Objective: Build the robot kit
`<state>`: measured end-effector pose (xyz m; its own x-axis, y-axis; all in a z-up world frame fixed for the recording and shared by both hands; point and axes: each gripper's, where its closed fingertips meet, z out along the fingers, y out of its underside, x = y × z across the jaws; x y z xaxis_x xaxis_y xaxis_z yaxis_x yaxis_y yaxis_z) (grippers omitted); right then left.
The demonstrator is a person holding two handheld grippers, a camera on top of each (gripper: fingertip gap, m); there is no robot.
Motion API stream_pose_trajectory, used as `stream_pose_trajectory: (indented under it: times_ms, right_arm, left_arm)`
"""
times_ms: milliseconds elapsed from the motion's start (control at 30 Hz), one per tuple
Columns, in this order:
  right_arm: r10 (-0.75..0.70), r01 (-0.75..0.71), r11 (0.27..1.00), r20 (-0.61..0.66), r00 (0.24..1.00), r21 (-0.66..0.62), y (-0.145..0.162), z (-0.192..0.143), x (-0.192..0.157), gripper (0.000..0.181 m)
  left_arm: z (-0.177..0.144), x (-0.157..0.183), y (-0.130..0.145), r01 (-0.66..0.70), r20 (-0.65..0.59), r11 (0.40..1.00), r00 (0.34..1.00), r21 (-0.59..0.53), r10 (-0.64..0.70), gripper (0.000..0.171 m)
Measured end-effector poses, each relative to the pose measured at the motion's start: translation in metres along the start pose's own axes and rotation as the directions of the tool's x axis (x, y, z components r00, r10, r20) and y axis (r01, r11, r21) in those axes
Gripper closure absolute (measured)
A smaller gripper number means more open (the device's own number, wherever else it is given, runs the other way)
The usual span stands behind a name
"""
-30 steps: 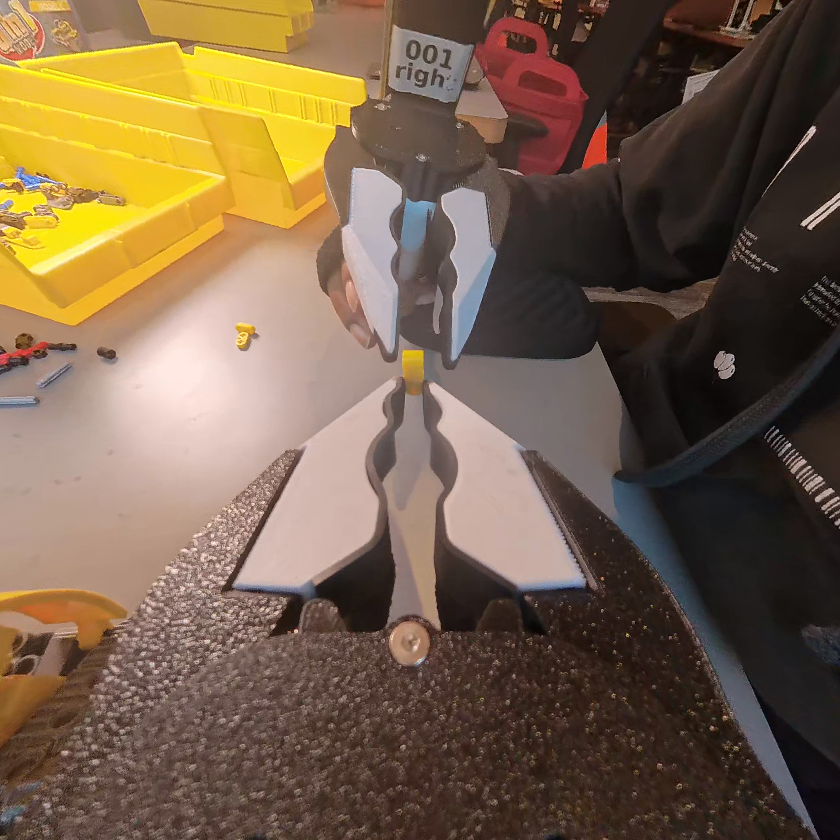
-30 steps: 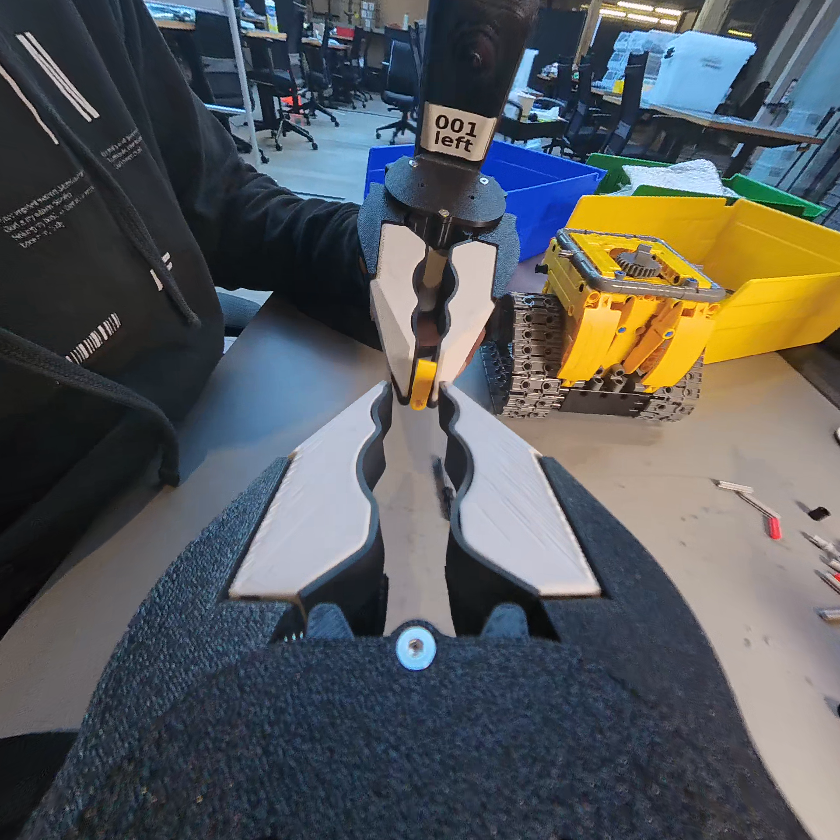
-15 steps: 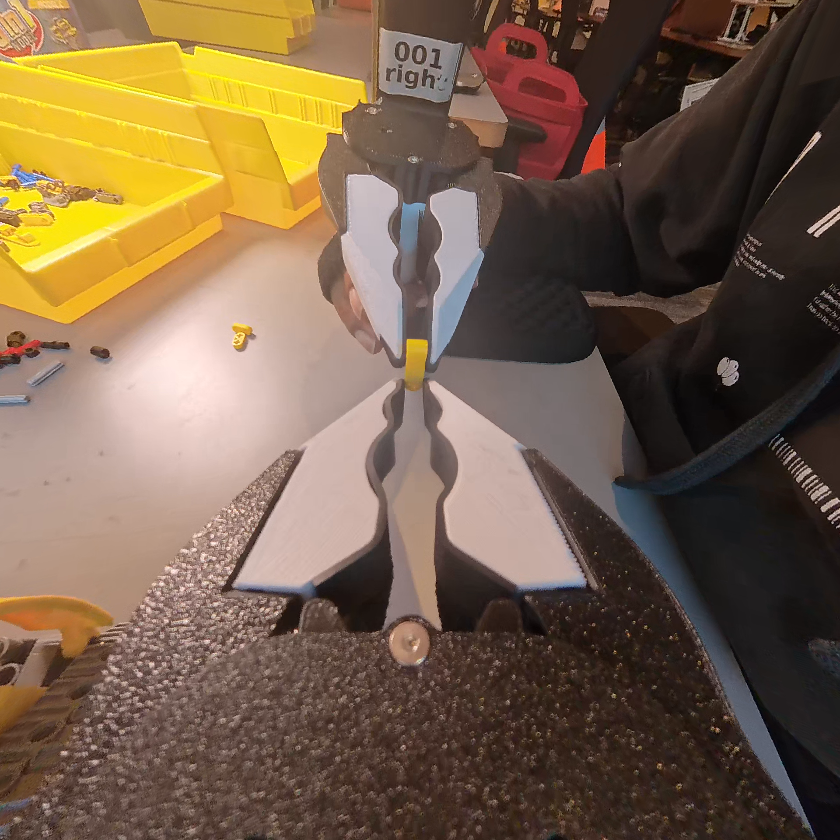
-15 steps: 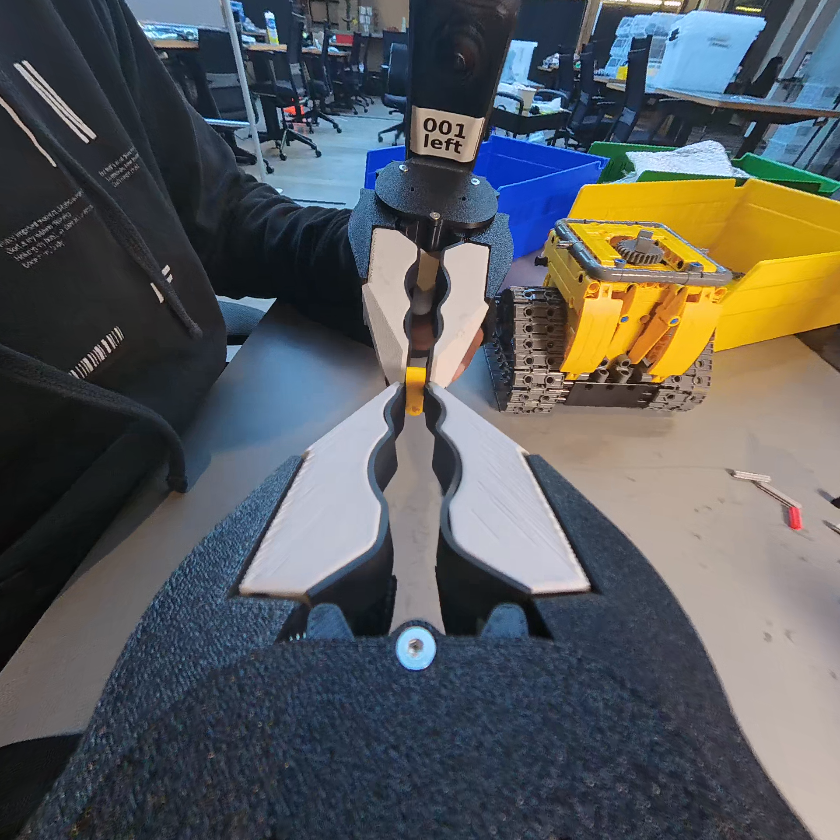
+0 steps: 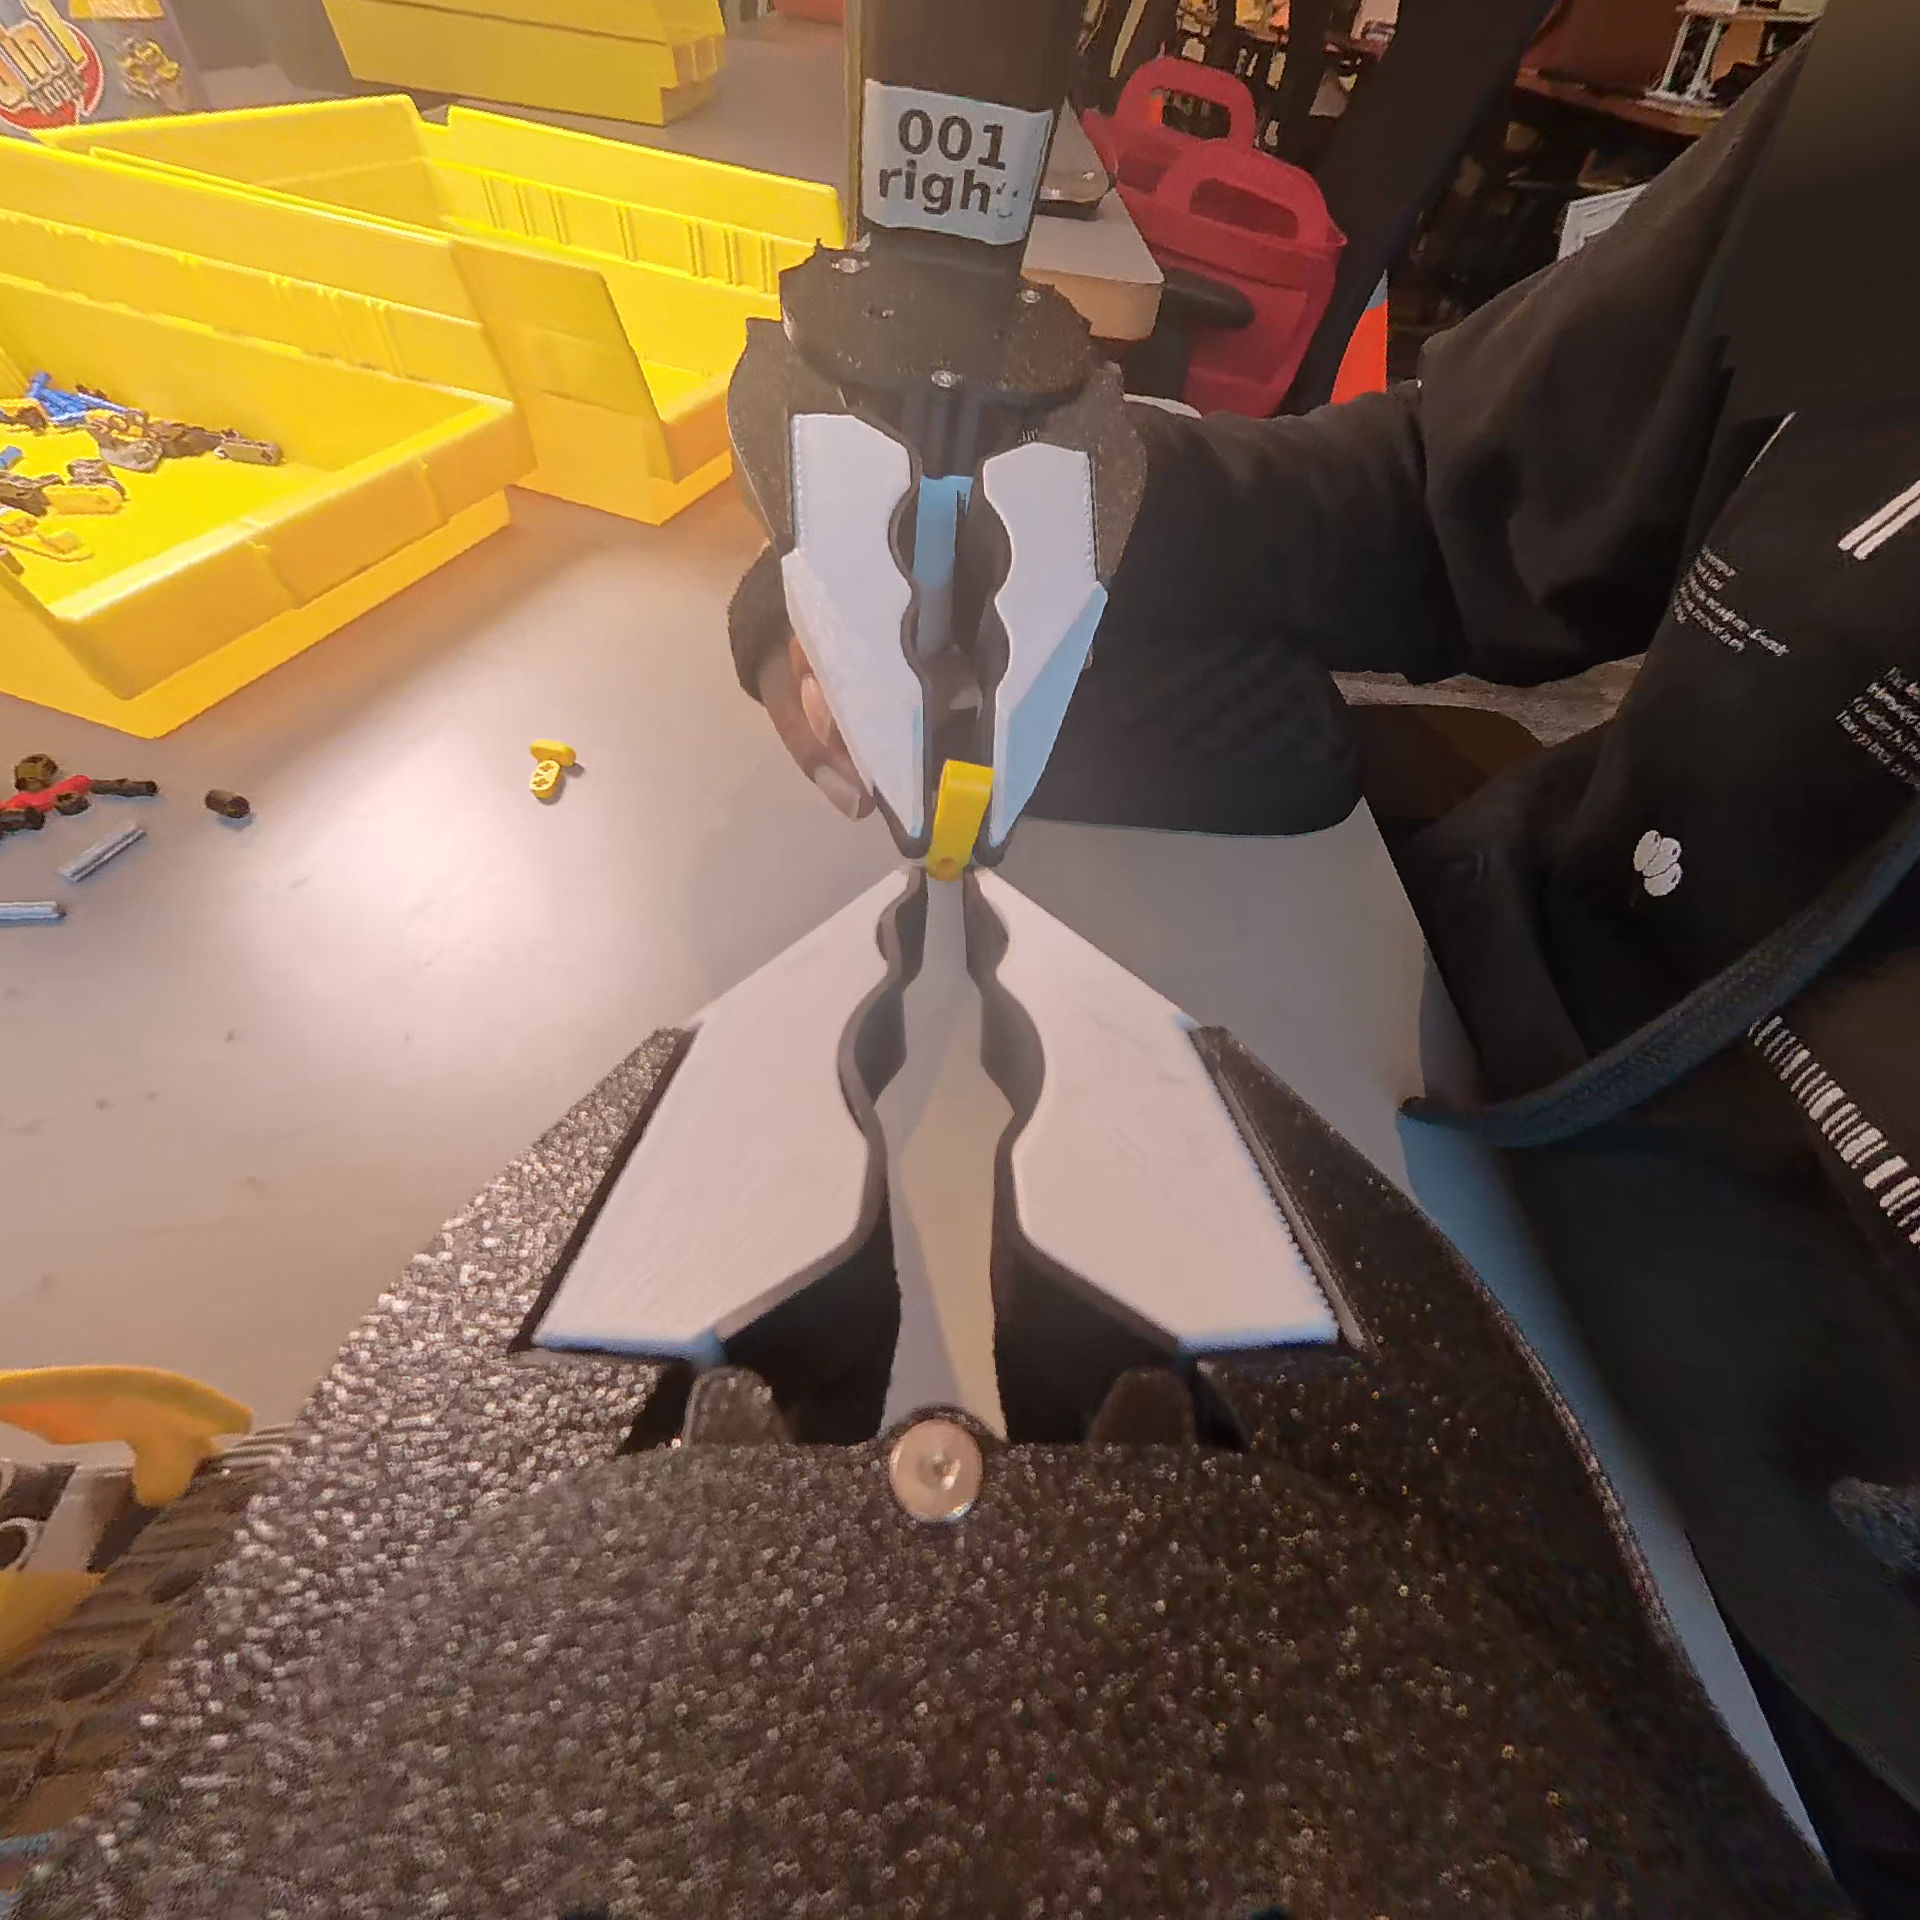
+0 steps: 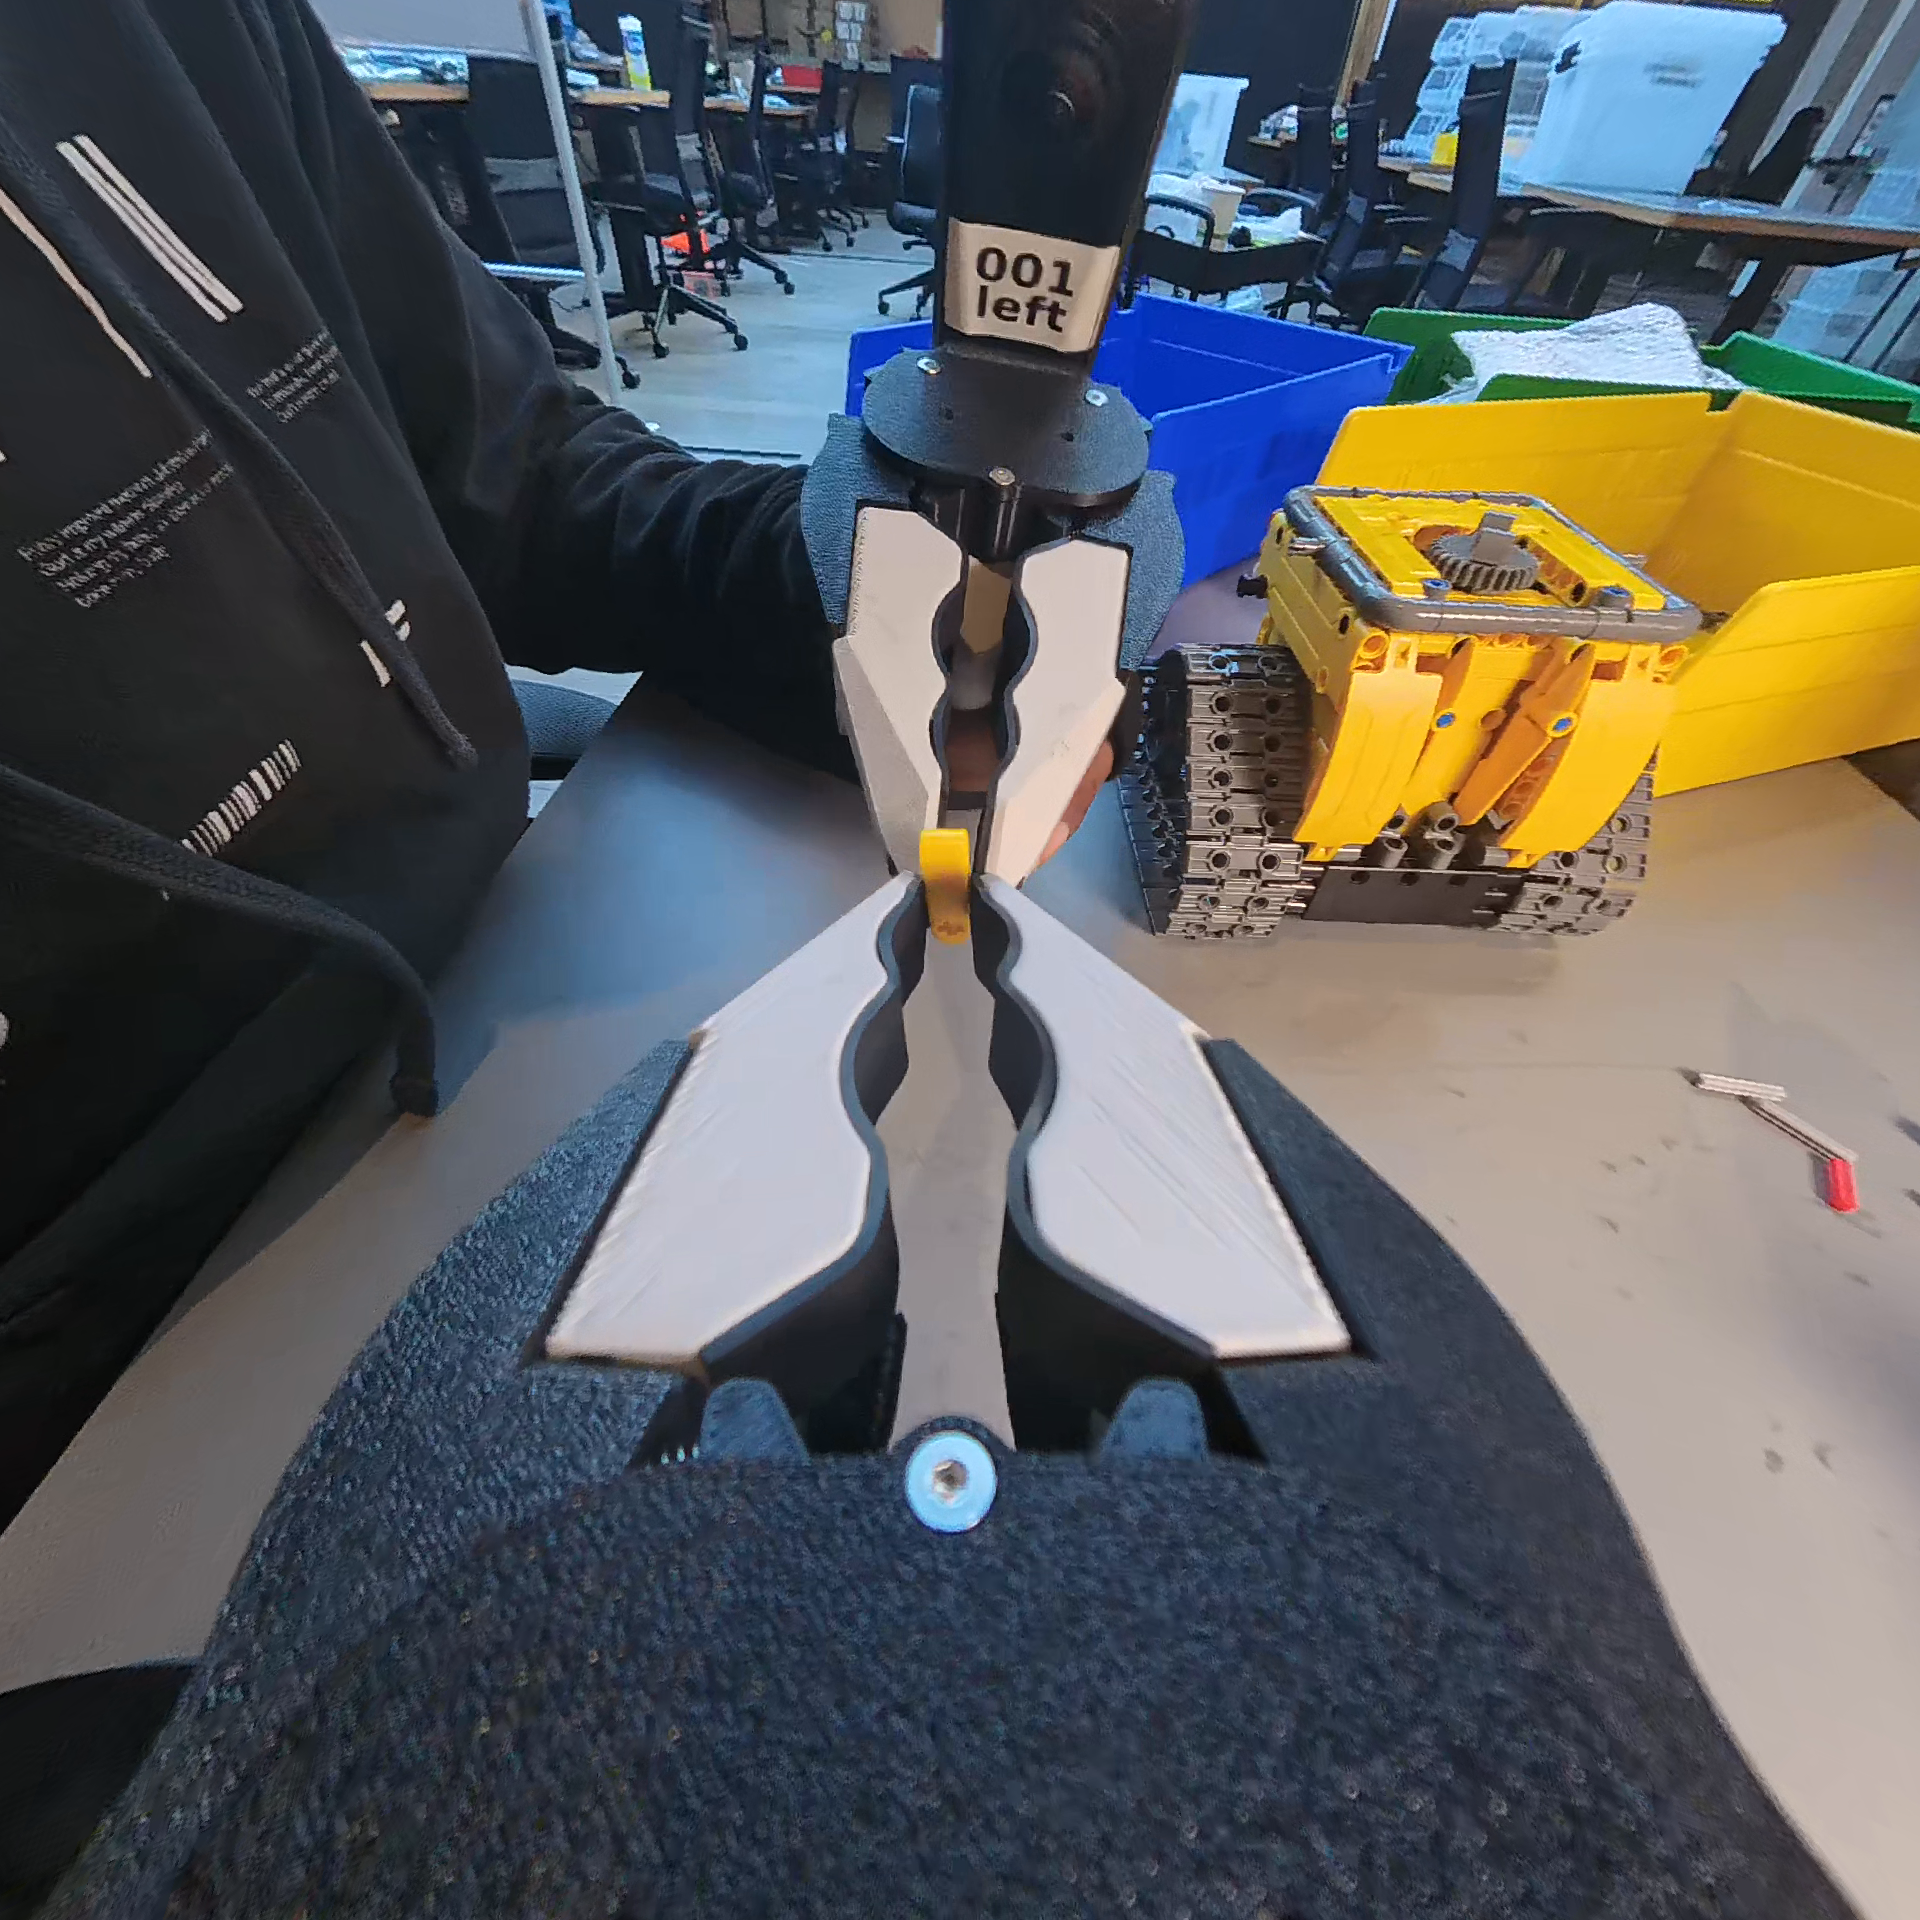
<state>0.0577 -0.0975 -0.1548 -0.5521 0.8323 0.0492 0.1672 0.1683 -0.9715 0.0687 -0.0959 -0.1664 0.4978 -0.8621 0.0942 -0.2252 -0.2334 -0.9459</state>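
Observation:
A small yellow plastic piece hangs above the grey table between the two grippers, which meet tip to tip. My left gripper pinches its near end. The right gripper faces it and closes on the far end. In the right wrist view the same yellow piece sits in my right gripper, with the left gripper closed on its upper end. Both grippers are nearly shut on the piece. A person's hands in black sleeves hold both grippers.
Yellow bins with loose parts stand at the left. Small parts lie on the table. A yellow tracked model stands right of the grippers, with a yellow bin and blue bin behind. Thin rods lie at right. My left and right fingertips are right by each other.
A second ago only the left gripper held the yellow piece and the right one stood open around it. The right gripper has since closed on it, and both have shifted slightly.

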Motion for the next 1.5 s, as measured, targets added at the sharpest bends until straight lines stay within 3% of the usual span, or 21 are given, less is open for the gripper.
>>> stream_pose_trajectory:
  times_ms: [67, 167, 333, 433, 833, 933, 1133, 1500]
  right_arm:
    - [0.006, -0.006, 1.000, -0.008, 1.000, 0.007, -0.001, -0.004, 0.003, 0.173]
    - [0.001, -0.003, 0.999, -0.043, 0.999, -0.043, 0.008, -0.011, 0.012, 0.173]
    - [0.012, -0.014, 0.998, -0.036, 0.999, -0.060, 0.014, -0.013, 0.014, 0.173]
    - [0.021, -0.022, 0.999, -0.011, 1.000, -0.027, 0.009, -0.016, 0.012, 0.173]
    - [0.144, -0.170, 0.958, 0.124, 0.982, 0.232, -0.023, -0.040, 0.014, 0.173]
    - [0.146, -0.167, 0.963, 0.112, 0.983, 0.210, -0.021, -0.038, 0.015, 0.173]
    - [0.106, -0.109, 0.993, 0.051, 0.993, 0.055, 0.001, -0.030, 0.017, 0.173]
    - [0.096, -0.096, 0.995, 0.076, 0.993, -0.007, 0.013, -0.023, 0.012, 0.173]
  left_arm:
    - [-0.002, -0.009, 0.004, -0.009, 0.051, 1.000, 0.999, -0.029, 0.011, 0.165]
    - [-0.004, -0.018, 0.024, -0.018, 0.095, 0.987, 0.995, -0.161, 0.034, 0.155]
    - [-0.009, -0.033, 0.076, 0.003, 0.166, 0.898, 0.983, -0.440, 0.078, 0.152]
    - [-0.005, -0.034, 0.088, -0.001, 0.164, 0.866, 0.982, -0.500, 0.095, 0.152]
    - [0.000, -0.045, 0.085, 0.018, 0.206, 0.870, 0.974, -0.492, 0.096, 0.167]
    - [0.001, -0.042, 0.071, 0.004, 0.195, 0.904, 0.977, -0.428, 0.088, 0.166]
    - [-0.007, -0.024, 0.029, 0.084, 0.080, 0.977, 0.994, -0.197, -0.070, 0.166]
    - [-0.006, -0.013, 0.019, 0.122, 0.013, 0.982, 0.993, -0.145, -0.121, 0.166]
